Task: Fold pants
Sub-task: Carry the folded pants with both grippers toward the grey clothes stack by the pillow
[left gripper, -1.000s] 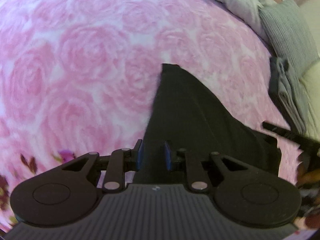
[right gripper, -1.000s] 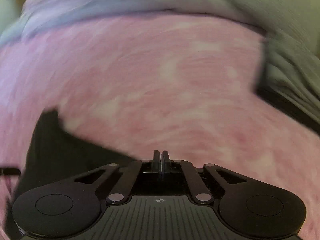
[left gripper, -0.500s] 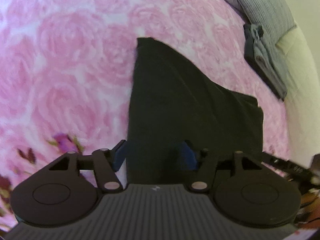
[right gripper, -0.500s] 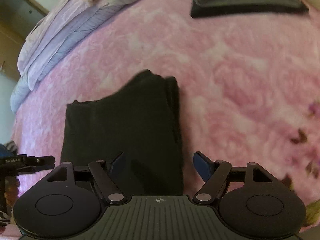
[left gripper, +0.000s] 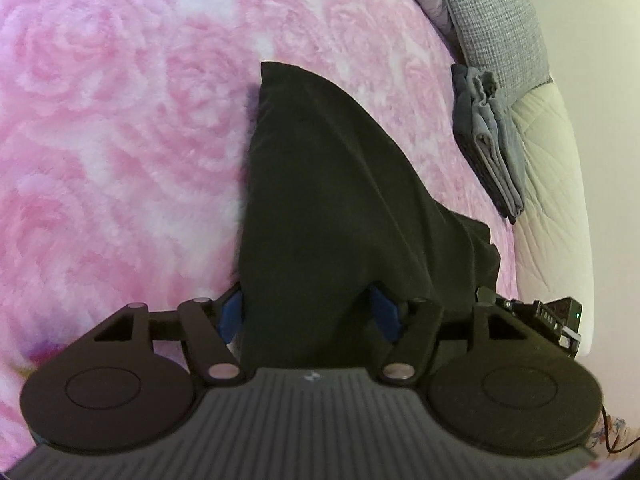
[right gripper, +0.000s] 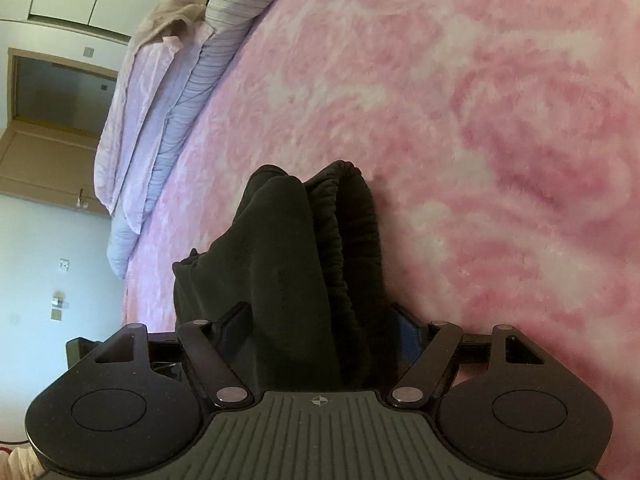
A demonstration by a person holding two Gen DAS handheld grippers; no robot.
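Observation:
Black pants [left gripper: 320, 184] lie folded into a long bundle on the pink rose blanket [left gripper: 120, 140]. My left gripper [left gripper: 307, 312] straddles their near end, its jaws opening, one blue pad [left gripper: 230, 312] at each side of the cloth. In the right wrist view the elastic waistband end of the pants [right gripper: 340, 248] runs in between the wide fingers of my right gripper [right gripper: 322, 332], which is open and not pinching. Part of the right gripper [left gripper: 536, 312] shows at the right edge of the left wrist view.
A folded grey stack of clothes [left gripper: 488, 148] lies beside a grey pillow [left gripper: 496, 24] along the cream bed edge [left gripper: 552, 184]. Lilac striped bedding [right gripper: 168, 92] is piled at the bed's far side, with a doorway [right gripper: 52, 100] behind.
My left gripper let go of the black cloth, opened wide and sank toward it. My right gripper, shut over bare blanket, swung round to the pants' waistband end and opened.

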